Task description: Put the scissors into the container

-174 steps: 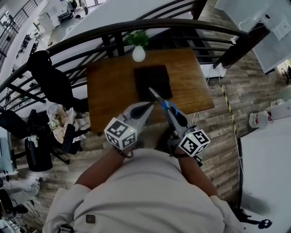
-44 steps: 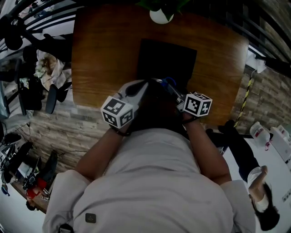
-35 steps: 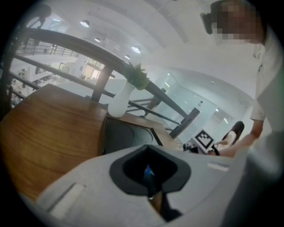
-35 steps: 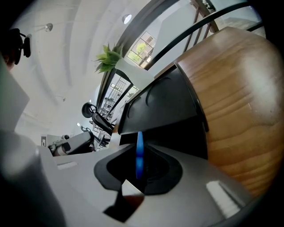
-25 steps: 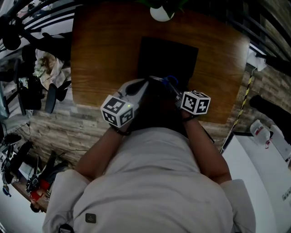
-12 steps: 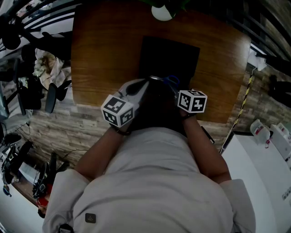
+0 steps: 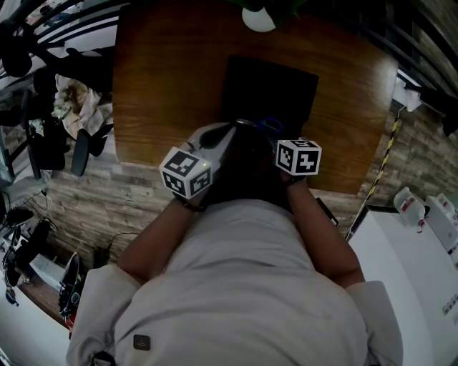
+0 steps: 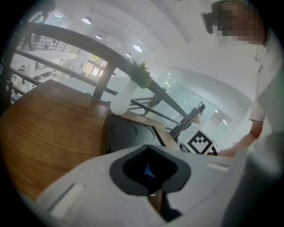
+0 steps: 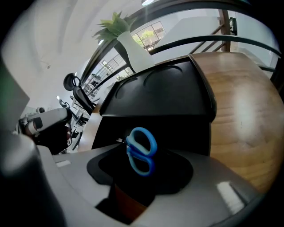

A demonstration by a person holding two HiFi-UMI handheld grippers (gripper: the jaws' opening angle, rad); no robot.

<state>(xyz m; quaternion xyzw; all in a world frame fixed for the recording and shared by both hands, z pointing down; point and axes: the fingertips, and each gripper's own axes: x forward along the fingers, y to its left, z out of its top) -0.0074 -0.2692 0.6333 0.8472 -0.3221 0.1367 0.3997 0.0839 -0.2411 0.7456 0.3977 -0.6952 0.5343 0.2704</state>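
The blue-handled scissors (image 7: 270,127) hang over the near edge of the black container (image 7: 272,82) on the wooden table (image 7: 164,78). My left gripper (image 7: 230,129) comes in from the left and looks shut on the scissors' metal blades. In the left gripper view its jaws (image 8: 151,177) meet at a seam, with a blue sliver beyond. My right gripper (image 7: 278,139) is at the handles. In the right gripper view the blue loops (image 9: 141,150) sit between its jaws (image 9: 142,175), which are opening, and the pads do not press them. The container (image 9: 168,102) lies just ahead.
A white vase (image 7: 258,19) with a green plant stands at the table's far edge behind the container. A dark railing runs past the table. A chair with clothes (image 7: 71,114) stands to the left on the plank floor. The person's body hides the table's near edge.
The right gripper's marker cube has drifted slightly left and back from the scissors. The scissors and the left gripper have stayed over the container's near edge.
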